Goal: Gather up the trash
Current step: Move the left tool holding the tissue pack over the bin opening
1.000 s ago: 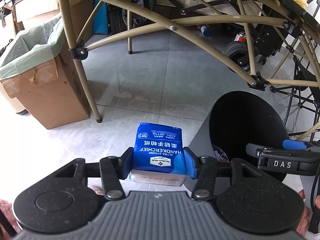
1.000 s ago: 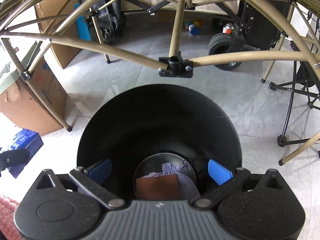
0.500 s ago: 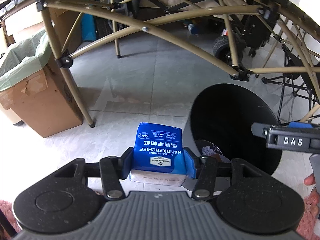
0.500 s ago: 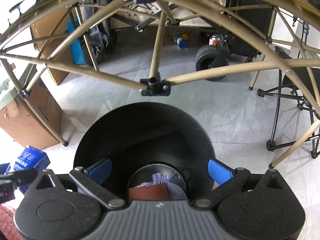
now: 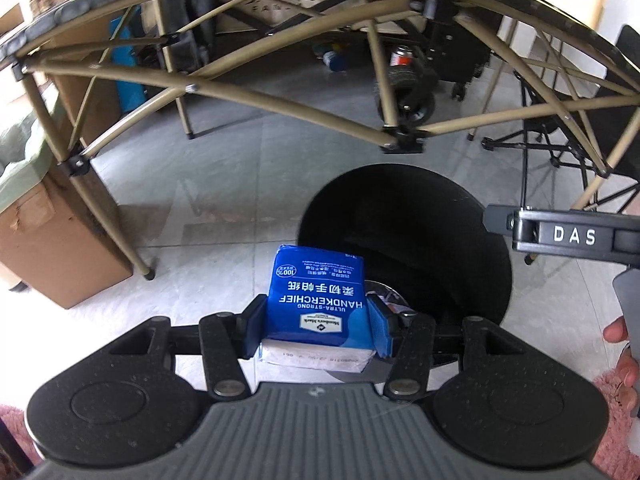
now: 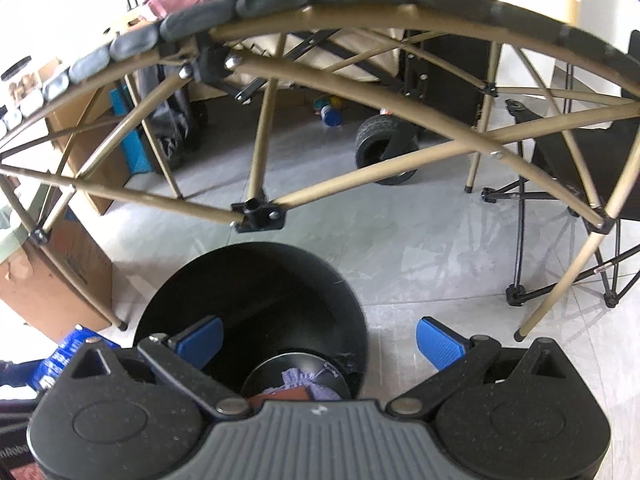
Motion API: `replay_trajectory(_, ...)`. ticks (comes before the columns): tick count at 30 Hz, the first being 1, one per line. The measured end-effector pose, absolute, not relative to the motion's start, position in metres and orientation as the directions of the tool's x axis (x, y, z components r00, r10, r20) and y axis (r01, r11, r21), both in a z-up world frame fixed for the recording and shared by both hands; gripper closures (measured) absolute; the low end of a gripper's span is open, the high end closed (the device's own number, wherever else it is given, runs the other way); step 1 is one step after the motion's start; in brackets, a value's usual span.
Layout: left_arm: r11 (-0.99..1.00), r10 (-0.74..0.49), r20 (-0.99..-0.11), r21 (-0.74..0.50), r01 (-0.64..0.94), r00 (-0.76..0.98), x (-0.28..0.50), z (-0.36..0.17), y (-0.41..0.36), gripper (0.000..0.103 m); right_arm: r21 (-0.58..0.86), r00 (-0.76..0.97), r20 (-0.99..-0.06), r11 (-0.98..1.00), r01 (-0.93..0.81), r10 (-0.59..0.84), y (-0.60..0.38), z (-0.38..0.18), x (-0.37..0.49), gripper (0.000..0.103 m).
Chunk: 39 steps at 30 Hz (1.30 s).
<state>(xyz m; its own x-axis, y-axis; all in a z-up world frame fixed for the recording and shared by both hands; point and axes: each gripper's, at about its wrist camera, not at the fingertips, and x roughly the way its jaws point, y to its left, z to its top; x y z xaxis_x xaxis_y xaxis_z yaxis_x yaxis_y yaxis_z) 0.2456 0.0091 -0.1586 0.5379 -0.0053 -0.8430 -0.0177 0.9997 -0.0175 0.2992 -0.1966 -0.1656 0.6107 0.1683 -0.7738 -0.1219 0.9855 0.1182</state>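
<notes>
Left gripper clamped on blue handkerchief pack, carried at near rim of black bin.
Pads press both long sides of pack, half-width span, label up — judged a carry hold for dropping in. Pack hangs over bin's near edge, not yet released. Right gripper gapes wide, nothing between pads, hovering above same bin; cloth scraps lie at bottom. Tan folding frame and cardboard box stand beyond on tiled floor.
</notes>
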Motion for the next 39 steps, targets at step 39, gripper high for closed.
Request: replay_trajectory(39,0.997,0.033,-0.917,0.058,0.050,0.399,0.312,-0.215,-0.080,0.050,0.197,0.597,-0.798,0.972,0.129,0.082,-0.274,-0.180,0.300,0.000)
